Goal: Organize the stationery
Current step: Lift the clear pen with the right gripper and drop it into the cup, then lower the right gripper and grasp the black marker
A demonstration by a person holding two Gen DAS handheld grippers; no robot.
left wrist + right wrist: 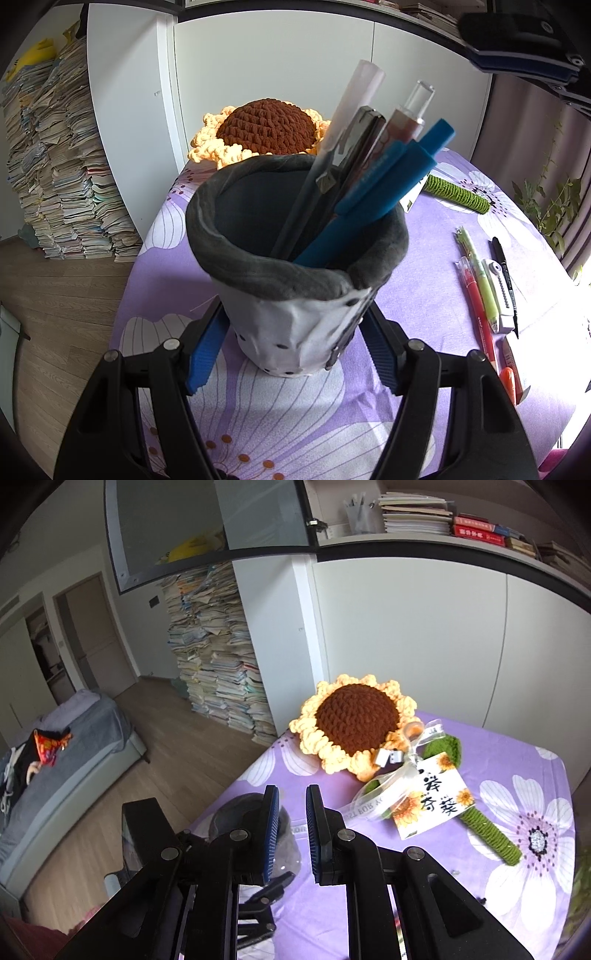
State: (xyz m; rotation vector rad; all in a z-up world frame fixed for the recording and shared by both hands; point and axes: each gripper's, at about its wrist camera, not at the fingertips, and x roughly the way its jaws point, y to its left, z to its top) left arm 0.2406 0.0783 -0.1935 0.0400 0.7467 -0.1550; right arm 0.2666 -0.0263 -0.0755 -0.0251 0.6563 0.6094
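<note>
Standing on the purple tabletop (pixel 258 406), the pen cup (pixel 295 295) is clamped between the left tongs (pixel 291 354); loose pens (pixel 487 284) lie to its right. The right tongs (pixel 291 834) hang nearly closed, holding nothing.

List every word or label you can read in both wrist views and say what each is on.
"FOR": ribbon on the crochet sunflower; the rest is folded away.
Large black Chinese characters: white card tied to the sunflower; brush script, not surely readable.
Print on the blue pen in the pen holder: blurred.
Red book spines on the shelf: too small.
</note>
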